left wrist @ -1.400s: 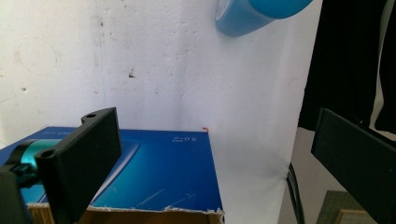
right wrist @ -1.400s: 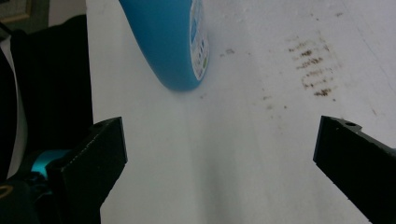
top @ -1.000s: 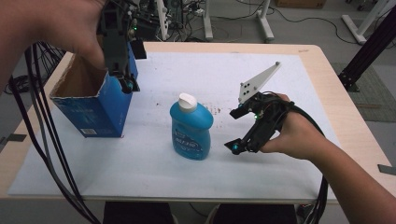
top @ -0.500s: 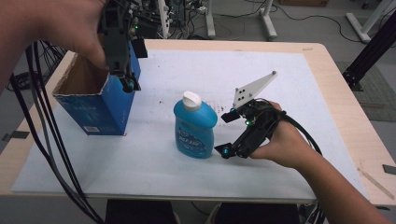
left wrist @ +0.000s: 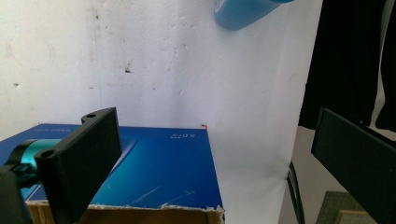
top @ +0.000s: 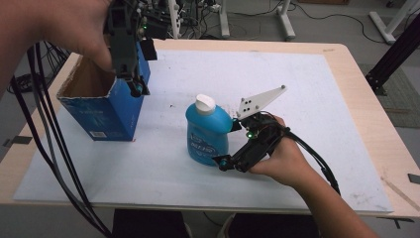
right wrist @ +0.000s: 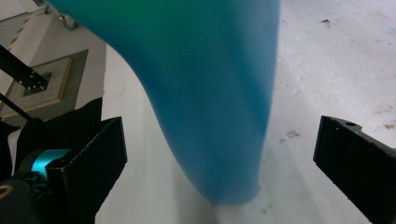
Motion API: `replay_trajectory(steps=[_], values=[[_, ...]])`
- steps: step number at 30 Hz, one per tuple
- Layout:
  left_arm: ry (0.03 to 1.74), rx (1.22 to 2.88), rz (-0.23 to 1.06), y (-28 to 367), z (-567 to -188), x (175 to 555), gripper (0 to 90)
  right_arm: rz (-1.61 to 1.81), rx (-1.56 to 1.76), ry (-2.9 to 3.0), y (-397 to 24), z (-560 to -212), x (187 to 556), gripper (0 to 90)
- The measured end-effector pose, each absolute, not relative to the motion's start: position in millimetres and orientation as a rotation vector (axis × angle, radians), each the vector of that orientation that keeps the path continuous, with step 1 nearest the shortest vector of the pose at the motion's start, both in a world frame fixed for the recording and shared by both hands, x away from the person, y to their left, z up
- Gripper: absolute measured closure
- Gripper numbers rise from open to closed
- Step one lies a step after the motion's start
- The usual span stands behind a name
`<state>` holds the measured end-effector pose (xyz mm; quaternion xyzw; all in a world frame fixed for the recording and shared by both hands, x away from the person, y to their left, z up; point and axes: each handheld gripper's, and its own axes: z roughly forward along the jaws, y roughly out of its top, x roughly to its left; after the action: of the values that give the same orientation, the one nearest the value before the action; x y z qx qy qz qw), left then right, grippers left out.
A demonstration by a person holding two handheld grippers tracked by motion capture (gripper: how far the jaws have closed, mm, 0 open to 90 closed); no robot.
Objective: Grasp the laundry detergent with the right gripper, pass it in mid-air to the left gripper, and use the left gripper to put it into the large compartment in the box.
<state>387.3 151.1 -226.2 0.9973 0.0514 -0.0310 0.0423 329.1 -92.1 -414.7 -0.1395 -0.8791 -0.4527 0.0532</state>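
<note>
- High view: blue bottle (top: 208, 131) upright on desk (top: 346, 99), just right of open blue box (top: 101, 106). Right gripper (top: 229, 144) comes in low, so it could tip the bottle.
- Left gripper view: left gripper (left wrist: 210, 163) jaws wide open, empty, over box rim; could snag it.
- Right gripper view: jaws wide, straddling the bottle, not gripping; an off-centre close could squirt it out.

The left hand (top: 74, 34) is up high and holds the left gripper (top: 134, 89) so it points down. Its two black jaws are wide apart. The right hand (top: 285, 161) is down low, with the arm coming in from the bottom. It holds the right gripper (top: 229, 144) lying on its side. Its jaws are wide apart too.
</note>
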Motion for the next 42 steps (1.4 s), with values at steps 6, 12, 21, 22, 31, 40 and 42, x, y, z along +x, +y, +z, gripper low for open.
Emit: replay_trajectory(steps=[6,12,21,22,31,40,42], values=[[0.154,3.048,-0.093,153.0,-226.7,387.2,1.7,-1.44,-0.455,-2.644,-86.3,-419.3,327.6,1.8],[0.16,3.036,-0.09,155.6,-226.3,387.2,1.7,-1.523,-0.474,-2.622,-80.6,-423.7,325.2,1.9],[0.181,3.032,-0.084,161.3,-225.9,386.8,1.7,-1.61,-0.493,-2.611,-75.4,-429.8,322.7,7.4],[0.182,3.035,-0.084,161.6,-225.9,386.8,1.7,-1.619,-0.493,-2.61,-75.3,-430.0,322.4,8.6],[0.181,3.041,-0.092,160.5,-227.7,387.2,1.7,-1.656,-0.512,-2.602,-74.5,-432.1,322.1,13.0],[0.171,3.044,-0.093,157.0,-228.6,387.6,1.7,-1.702,-0.516,-2.592,-74.1,-433.2,319.8,17.0],[0.176,3.046,-0.094,157.2,-228.7,387.8,1.7,-1.711,-0.514,-2.59,-74.1,-433.3,319.8,17.1]])
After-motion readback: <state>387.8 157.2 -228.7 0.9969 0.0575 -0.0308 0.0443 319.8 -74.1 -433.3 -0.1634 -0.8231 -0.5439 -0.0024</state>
